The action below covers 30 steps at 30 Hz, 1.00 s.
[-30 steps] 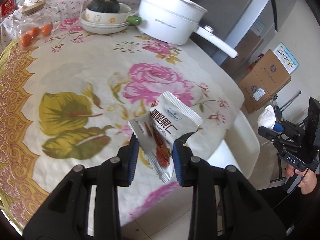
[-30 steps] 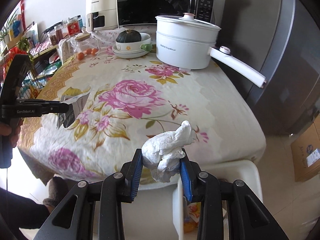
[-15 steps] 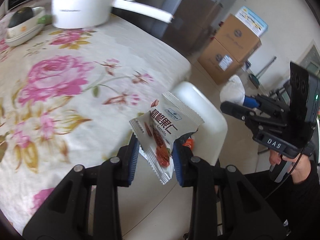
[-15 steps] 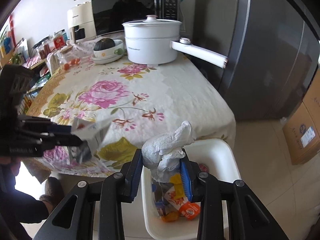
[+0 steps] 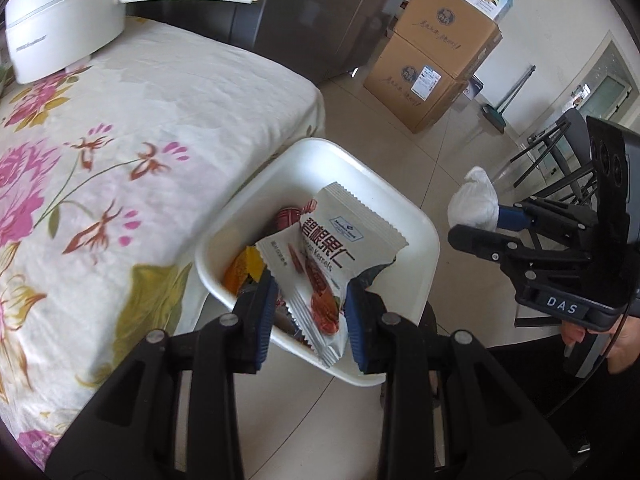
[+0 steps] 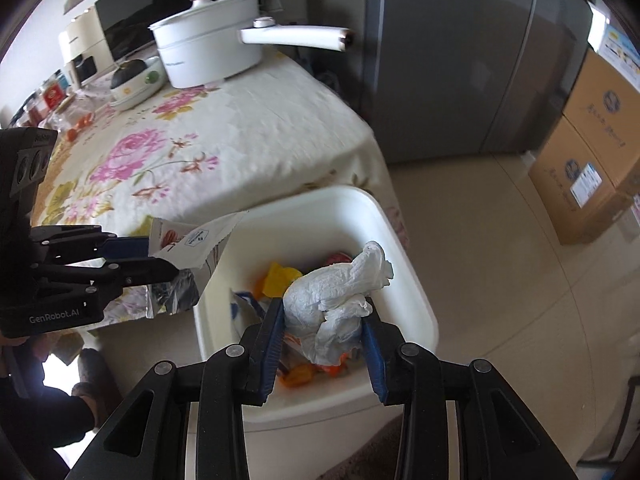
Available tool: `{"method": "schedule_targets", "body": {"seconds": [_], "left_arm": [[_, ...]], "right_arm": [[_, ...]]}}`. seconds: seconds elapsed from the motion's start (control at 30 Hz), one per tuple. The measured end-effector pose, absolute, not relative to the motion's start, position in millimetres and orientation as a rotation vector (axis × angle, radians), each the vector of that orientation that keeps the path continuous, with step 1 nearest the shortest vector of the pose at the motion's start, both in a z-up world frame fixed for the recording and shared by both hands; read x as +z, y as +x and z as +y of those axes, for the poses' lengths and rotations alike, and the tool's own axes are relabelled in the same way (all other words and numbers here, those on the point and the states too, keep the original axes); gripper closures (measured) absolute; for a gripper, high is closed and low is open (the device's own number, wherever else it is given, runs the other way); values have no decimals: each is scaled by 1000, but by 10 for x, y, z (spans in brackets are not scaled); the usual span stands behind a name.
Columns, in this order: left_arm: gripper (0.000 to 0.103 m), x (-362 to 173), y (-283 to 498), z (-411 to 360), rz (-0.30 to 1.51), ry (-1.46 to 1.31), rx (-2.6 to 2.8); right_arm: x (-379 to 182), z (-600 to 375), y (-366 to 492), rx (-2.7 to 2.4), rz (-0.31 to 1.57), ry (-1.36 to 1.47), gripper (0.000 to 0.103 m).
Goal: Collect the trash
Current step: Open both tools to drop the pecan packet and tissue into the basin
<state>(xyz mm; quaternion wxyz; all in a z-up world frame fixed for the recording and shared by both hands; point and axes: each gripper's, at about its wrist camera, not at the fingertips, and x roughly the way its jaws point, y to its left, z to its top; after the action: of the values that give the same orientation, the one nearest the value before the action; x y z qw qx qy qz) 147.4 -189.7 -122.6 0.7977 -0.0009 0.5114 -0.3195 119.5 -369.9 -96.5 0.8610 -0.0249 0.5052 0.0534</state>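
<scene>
My left gripper is shut on a white snack wrapper with red print and holds it above the white trash bin beside the table. My right gripper is shut on a crumpled white tissue and holds it over the same bin. The bin holds several orange, yellow and red wrappers. In the right wrist view the left gripper with the wrapper is at the bin's left rim. In the left wrist view the right gripper with the tissue is just right of the bin.
The table with a floral cloth lies left of the bin. A white pot with a long handle and a bowl with a squash stand at its far end. Cardboard boxes and a grey fridge stand beyond.
Both grippers have moved off the table and over the trash bin, each still holding its piece of trash. The bin's contents have come into view.
</scene>
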Motion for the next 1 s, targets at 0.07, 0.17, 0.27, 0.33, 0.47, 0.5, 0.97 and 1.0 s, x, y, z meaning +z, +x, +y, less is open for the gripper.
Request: {"method": "schedule_targets", "body": {"seconds": [0.07,0.17,0.27,0.33,0.47,0.5,0.97,1.0], "left_arm": [[68,-1239,1479,-1966,1093,21,-684],[40,-1236,1500,-1988,1087,66,-603],[18,-1209,1521,-1882,1081,60,-513],[16,-1201,1537,-1821,1084,66,-487],[7,-1152,1518,-1708,1067,85,-444],[7,-1138,1516,-1702,1066,87,-438],[3,-915,1347,-1201,1045,39,-330],[3,-896,1326,-1155,1037,40,-317]], "right_arm": [[-970,-3792,1182,93,1069,-44,65],[-977,-3899,1188,66,1084,-27,64],[-967,-3913,1222,58,1093,-17,64],[-956,-3895,1236,63,1094,-18,64],[-931,-3825,1253,73,1091,-24,64],[-933,-3809,1258,74,1090,-25,64],[-912,-3523,1388,62,1104,12,20],[-913,-3486,1390,58,1106,19,19]]}}
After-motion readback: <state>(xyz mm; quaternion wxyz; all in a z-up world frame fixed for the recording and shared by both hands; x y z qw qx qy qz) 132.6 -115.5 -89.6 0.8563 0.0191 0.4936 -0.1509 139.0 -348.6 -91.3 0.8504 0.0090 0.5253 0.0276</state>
